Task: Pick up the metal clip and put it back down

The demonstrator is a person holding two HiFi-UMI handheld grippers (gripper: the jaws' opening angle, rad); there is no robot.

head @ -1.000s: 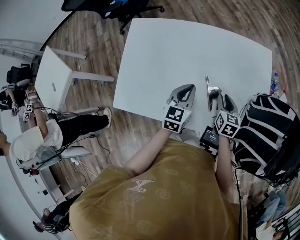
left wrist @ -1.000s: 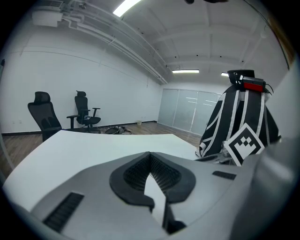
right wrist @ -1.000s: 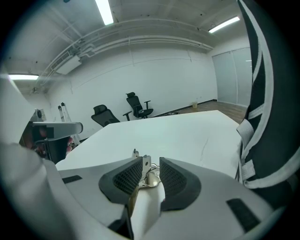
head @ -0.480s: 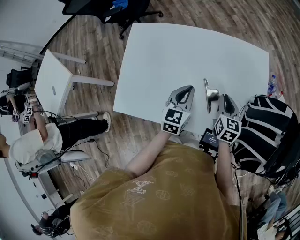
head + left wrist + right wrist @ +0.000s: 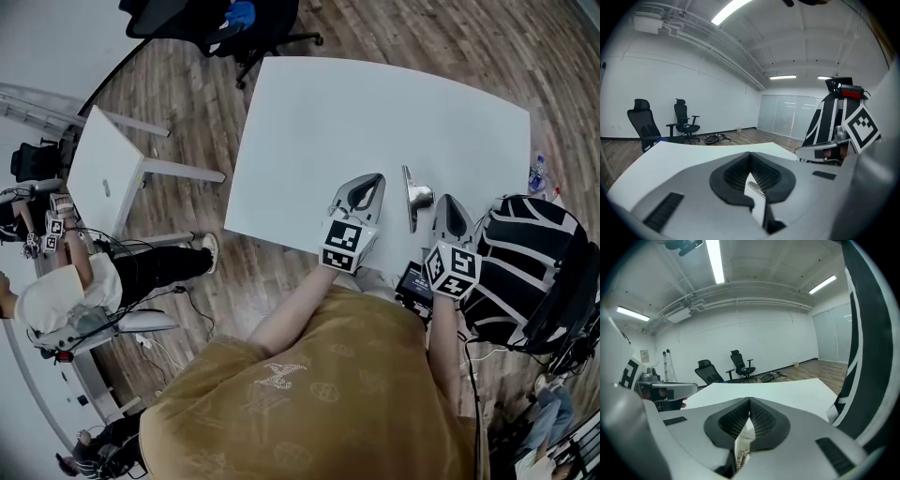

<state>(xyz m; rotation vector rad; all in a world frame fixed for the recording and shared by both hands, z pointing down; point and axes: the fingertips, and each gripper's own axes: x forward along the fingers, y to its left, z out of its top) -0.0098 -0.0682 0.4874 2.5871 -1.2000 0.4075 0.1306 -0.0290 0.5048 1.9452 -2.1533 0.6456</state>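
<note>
The metal clip (image 5: 412,198) lies on the white table (image 5: 375,112) near its front edge, between my two grippers and touching neither. To its left, my left gripper (image 5: 373,180) is shut, its ribbed pads (image 5: 761,174) meeting at the tip with nothing between them. Just right of the clip, my right gripper (image 5: 447,201) is shut and empty too, pads (image 5: 761,417) closed together. Neither gripper view shows the clip. The left gripper view shows the right gripper's marker cube (image 5: 861,127), and the left gripper (image 5: 665,390) shows at the left of the right gripper view.
A black-and-white striped bag (image 5: 530,258) stands close by the table's right corner, with a bottle (image 5: 538,174) behind it. A small black device (image 5: 415,278) sits at the front edge. A small white table (image 5: 101,165), office chairs (image 5: 211,19) and a seated person (image 5: 66,291) are off to the left.
The right gripper's jaws have come together with nothing in them. The clip stays on the table beside it. The head view has shifted slightly.
</note>
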